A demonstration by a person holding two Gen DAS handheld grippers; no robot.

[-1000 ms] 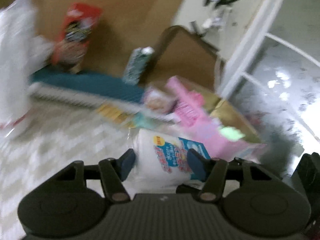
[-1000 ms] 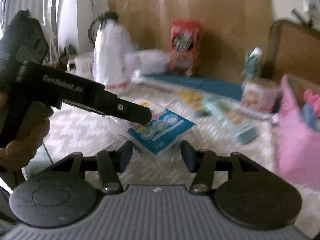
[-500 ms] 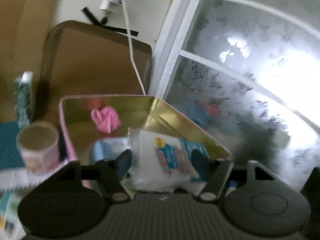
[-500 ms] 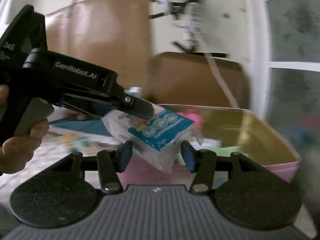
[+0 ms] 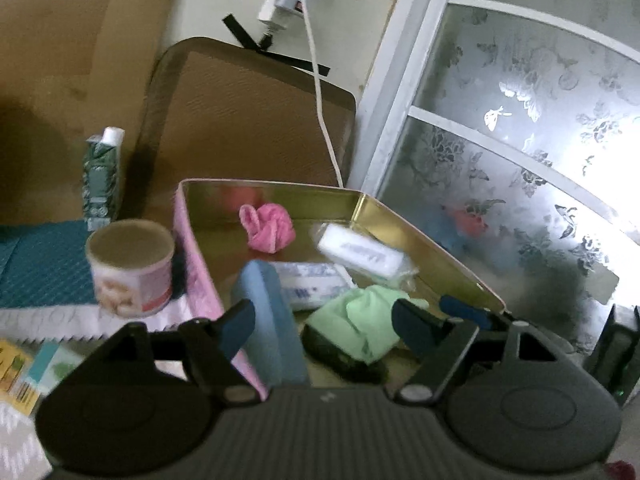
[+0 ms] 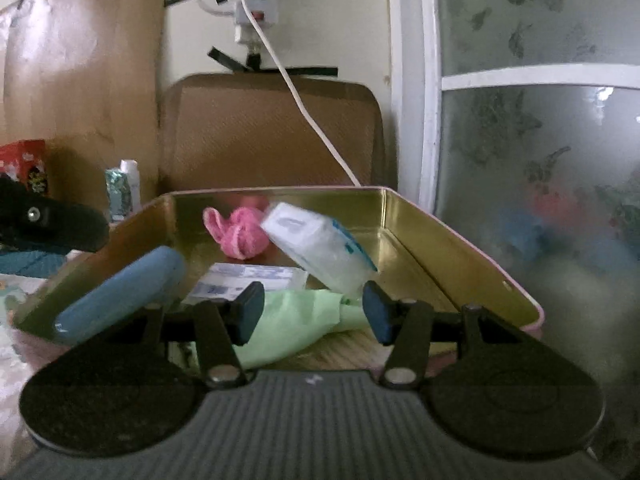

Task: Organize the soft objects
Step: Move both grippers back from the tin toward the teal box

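A pink tin box with a gold inside point(image 5: 400, 220) point(image 6: 420, 232) holds soft things: a pink cloth ball point(image 5: 268, 226) point(image 6: 238, 236), a blue roll point(image 5: 272, 320) point(image 6: 120, 288), a green cloth point(image 5: 360, 324) point(image 6: 288, 320) and flat tissue packs point(image 5: 308, 284) point(image 6: 248, 278). A white tissue pack point(image 5: 360, 250) lies toward the back right. In the right wrist view a white and blue tissue pack point(image 6: 320, 248) is tilted, blurred, just beyond my open right gripper point(image 6: 312, 312). My left gripper point(image 5: 324, 328) is open and empty over the box's near end.
A paper cup point(image 5: 130, 266) and a green carton point(image 5: 102, 176) stand left of the box. A brown board point(image 6: 272, 132) leans on the wall behind, with a white cable point(image 6: 304, 108) hanging down. A frosted window point(image 6: 540, 140) is at the right.
Both grippers carried tissue packs from the mat to over the box, then opened. The packs have left the jaws and are in the box; the right one still looks in motion.
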